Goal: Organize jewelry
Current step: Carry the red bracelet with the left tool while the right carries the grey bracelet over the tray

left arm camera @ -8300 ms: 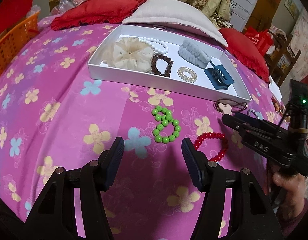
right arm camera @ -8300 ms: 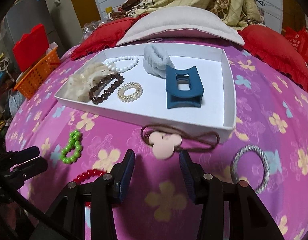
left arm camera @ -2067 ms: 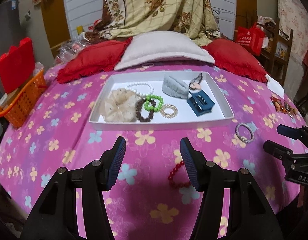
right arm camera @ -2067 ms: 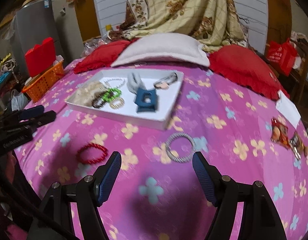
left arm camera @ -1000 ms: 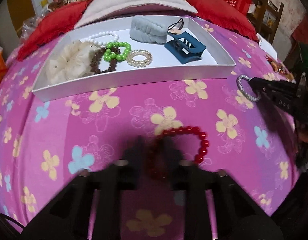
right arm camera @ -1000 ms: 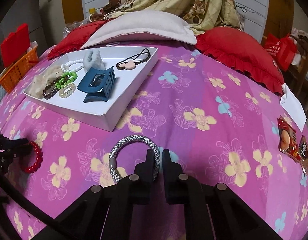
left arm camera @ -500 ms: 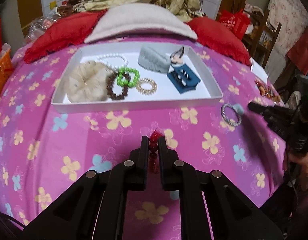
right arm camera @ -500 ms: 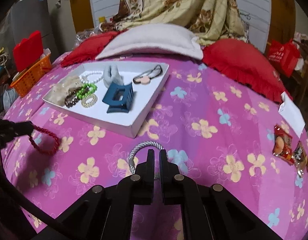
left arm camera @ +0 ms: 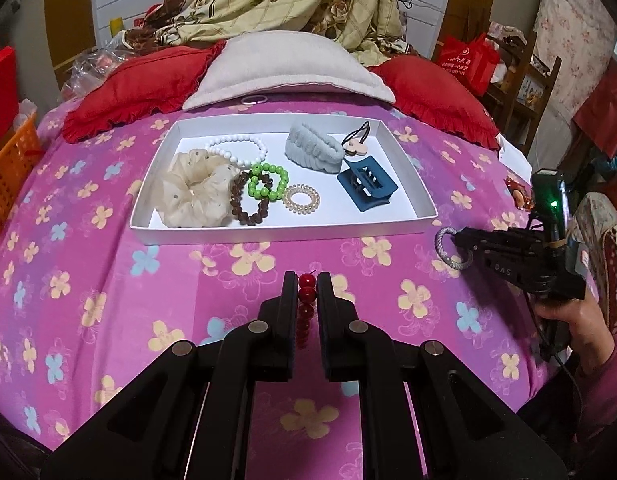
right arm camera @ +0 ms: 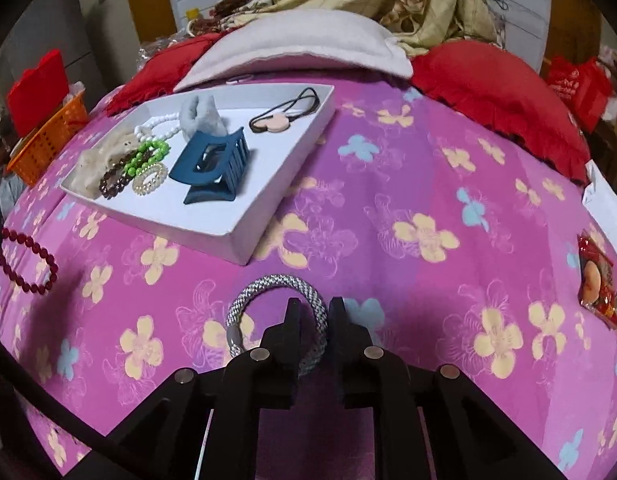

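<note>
My left gripper (left arm camera: 307,282) is shut on a red bead bracelet (left arm camera: 306,304) and holds it above the pink bedspread, in front of the white tray (left arm camera: 280,234). The bracelet hangs at the left edge of the right wrist view (right arm camera: 26,260). My right gripper (right arm camera: 311,308) is shut on a silver braided bangle (right arm camera: 268,284) and holds it off the bed, right of the tray (right arm camera: 268,208); it also shows in the left wrist view (left arm camera: 462,242) with the bangle (left arm camera: 446,250). The tray holds a cream scrunchie (left arm camera: 192,192), green beads (left arm camera: 268,180), a blue claw clip (left arm camera: 366,186) and other pieces.
Red cushions (left arm camera: 136,84) and a pale pillow (left arm camera: 284,68) lie behind the tray. An orange basket (left arm camera: 8,176) stands at the left. Snack packets (right arm camera: 596,280) lie at the right edge of the bed.
Both grippers have lifted a little with their bracelets held. The left view has drawn slightly nearer the tray; the right gripper with the bangle sits closer to the tray's right corner.
</note>
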`<state>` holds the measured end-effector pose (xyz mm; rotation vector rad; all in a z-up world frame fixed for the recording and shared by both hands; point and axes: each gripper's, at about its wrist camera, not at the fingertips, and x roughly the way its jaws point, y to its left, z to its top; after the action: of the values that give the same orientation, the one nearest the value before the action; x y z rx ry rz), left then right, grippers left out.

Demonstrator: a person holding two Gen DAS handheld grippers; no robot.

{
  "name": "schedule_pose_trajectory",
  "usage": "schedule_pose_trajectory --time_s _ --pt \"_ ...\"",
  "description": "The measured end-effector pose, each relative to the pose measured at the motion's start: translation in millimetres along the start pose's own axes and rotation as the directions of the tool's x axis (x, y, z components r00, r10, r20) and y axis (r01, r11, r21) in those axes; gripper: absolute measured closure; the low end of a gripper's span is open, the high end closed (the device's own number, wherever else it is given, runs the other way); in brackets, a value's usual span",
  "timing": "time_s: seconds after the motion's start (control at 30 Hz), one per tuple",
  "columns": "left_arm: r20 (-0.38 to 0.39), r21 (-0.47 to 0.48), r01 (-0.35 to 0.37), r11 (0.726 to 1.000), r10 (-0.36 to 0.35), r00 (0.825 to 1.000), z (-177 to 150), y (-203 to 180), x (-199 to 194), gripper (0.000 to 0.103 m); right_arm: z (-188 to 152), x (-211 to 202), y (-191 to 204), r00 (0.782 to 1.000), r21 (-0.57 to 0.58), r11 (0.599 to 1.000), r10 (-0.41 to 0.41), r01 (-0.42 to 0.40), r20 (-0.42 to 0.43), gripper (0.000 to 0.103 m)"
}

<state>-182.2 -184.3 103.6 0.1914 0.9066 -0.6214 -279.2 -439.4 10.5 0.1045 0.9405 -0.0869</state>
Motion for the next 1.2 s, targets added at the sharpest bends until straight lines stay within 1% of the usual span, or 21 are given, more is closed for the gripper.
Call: schedule_pose_trajectory --time_s 0.1,0.13,0.2,0.27,0.43,0.57,0.67,0.87,1.07,1.2 --pt "0.000 0.002 0.002 1.000 -0.002 1.000 0 -1 -1 0.095 -3 0 8 1.000 -0.058 0.998 -0.027 0.027 0.005 0.092" --pt "-0.001 0.002 0.001 1.000 -0.001 1.000 0 -1 -1 0.095 -3 0 10 1.000 -0.062 0.998 -0.031 0.031 0.003 0.097" --pt "-0.001 0.000 -0.001 1.000 0.001 1.000 0 -1 -2 0.095 -3 -2 10 1.000 -0.054 0.998 -0.026 0.026 0.000 0.097" --pt "0.003 -0.001 -0.002 1.000 0.002 1.000 1 -1 -4 0.095 -3 -8 11 1.000 -0.045 0.999 -0.022 0.023 0.020 0.097" --pt "0.015 0.011 -0.018 1.000 0.018 1.000 8 0 -8 0.095 5 -39 15 0.996 -0.011 1.000 0.017 -0.016 0.092 0.097" --pt "0.028 0.020 -0.035 0.999 0.034 0.999 17 1 -10 0.095 19 -60 29 0.990 -0.034 0.999 0.040 -0.036 0.136 0.097" --pt "0.036 0.027 -0.054 0.998 0.053 0.998 25 2 -9 0.095 28 -66 44 0.986 -0.059 0.997 0.062 -0.053 0.153 0.097" --pt "0.051 0.046 -0.097 0.994 0.095 0.994 44 7 -5 0.095 43 -63 68 0.982 -0.081 0.994 0.090 -0.077 0.166 0.097" --pt "0.066 0.052 -0.132 0.990 0.128 0.990 63 13 1 0.095 58 -54 80 0.980 -0.077 0.992 0.111 -0.099 0.166 0.097" --pt "0.062 0.056 -0.145 0.988 0.142 0.988 73 17 8 0.095 66 -46 86 0.981 -0.079 0.992 0.110 -0.099 0.162 0.097"
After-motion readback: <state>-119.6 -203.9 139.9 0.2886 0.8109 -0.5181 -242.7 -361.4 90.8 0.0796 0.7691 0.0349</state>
